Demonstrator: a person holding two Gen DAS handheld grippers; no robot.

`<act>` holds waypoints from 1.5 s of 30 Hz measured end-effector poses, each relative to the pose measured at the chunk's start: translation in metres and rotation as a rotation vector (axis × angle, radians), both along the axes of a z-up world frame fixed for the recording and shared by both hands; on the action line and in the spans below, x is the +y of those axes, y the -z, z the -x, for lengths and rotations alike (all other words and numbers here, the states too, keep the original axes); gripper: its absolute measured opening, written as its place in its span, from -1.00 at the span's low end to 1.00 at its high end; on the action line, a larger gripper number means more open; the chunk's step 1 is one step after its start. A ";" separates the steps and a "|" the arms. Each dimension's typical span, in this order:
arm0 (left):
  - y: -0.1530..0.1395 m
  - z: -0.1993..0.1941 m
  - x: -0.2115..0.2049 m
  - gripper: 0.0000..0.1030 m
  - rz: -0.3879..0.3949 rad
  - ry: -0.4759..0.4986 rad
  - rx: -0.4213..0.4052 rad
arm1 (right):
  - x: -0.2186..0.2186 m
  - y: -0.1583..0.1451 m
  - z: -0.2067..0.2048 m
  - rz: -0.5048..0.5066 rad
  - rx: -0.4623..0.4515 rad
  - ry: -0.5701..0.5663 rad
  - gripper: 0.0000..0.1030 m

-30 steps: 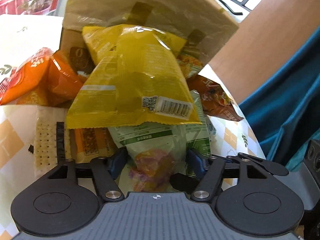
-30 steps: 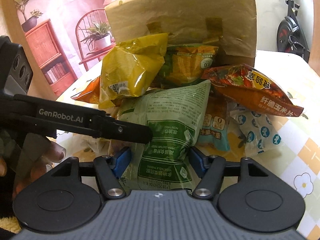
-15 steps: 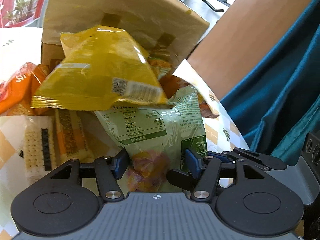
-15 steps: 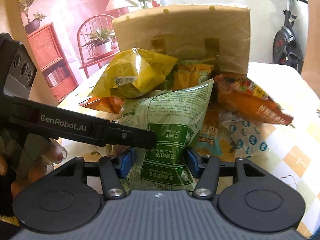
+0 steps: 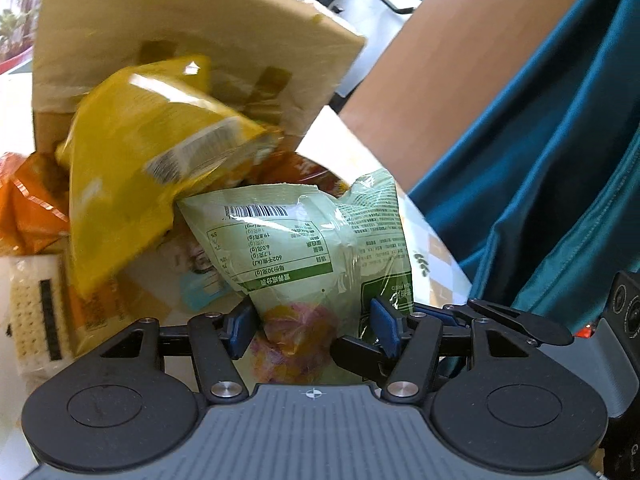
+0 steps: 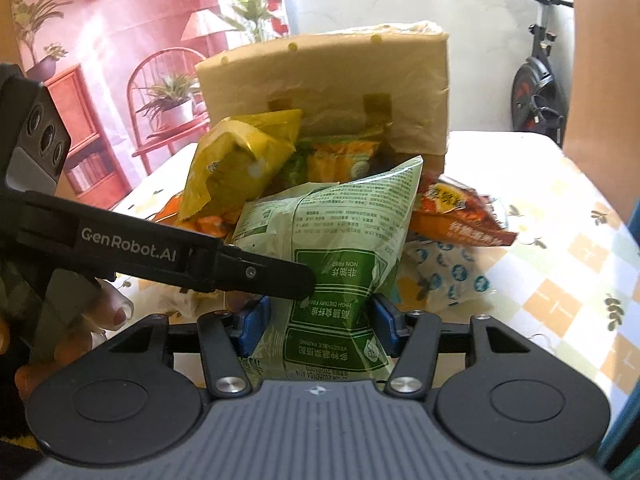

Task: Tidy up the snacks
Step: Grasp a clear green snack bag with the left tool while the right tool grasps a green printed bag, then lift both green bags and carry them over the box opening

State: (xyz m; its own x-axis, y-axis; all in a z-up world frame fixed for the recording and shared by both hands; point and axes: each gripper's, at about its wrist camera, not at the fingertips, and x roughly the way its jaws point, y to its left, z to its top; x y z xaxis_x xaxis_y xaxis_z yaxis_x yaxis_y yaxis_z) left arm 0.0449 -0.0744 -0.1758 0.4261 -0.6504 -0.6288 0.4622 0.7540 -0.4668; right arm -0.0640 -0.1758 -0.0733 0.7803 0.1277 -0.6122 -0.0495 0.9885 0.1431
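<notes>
Both the left gripper (image 5: 312, 326) and the right gripper (image 6: 320, 322) pinch the same green snack bag (image 6: 336, 256) between their blue pads. The bag stands just in front of the cardboard box (image 6: 324, 80), below the yellow bag (image 5: 144, 176) that leans on the box.

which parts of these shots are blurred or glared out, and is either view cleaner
Left wrist view: the yellow bag is smeared by motion blur with glare on its top; the green bag stays readable. Right wrist view: cleaner, though the orange bag is slightly soft.
</notes>
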 end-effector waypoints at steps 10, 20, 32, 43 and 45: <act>-0.002 0.001 -0.017 0.23 0.025 0.047 -0.023 | -0.014 -0.008 0.017 0.010 -0.006 0.076 0.12; -0.049 -0.003 -0.004 0.23 0.052 0.027 -0.128 | -0.017 -0.039 0.015 0.003 -0.083 0.063 0.12; -0.139 -0.050 0.027 0.23 0.058 -0.076 -0.326 | -0.009 -0.121 -0.054 0.028 -0.277 -0.063 0.12; -0.202 -0.113 0.043 0.24 -0.024 -0.187 -0.410 | 0.003 -0.165 -0.150 0.049 -0.409 -0.207 0.12; -0.208 -0.128 0.039 0.24 -0.051 -0.193 -0.415 | 0.001 -0.166 -0.168 0.059 -0.432 -0.213 0.12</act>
State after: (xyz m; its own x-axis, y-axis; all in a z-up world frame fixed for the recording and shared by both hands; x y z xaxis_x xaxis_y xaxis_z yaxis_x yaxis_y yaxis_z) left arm 0.1727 -0.0354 0.0323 0.7591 -0.5068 -0.4085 0.4507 0.8620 -0.2320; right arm 0.1038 -0.1751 0.0923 0.9251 0.2866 -0.2492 -0.2937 0.9558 0.0088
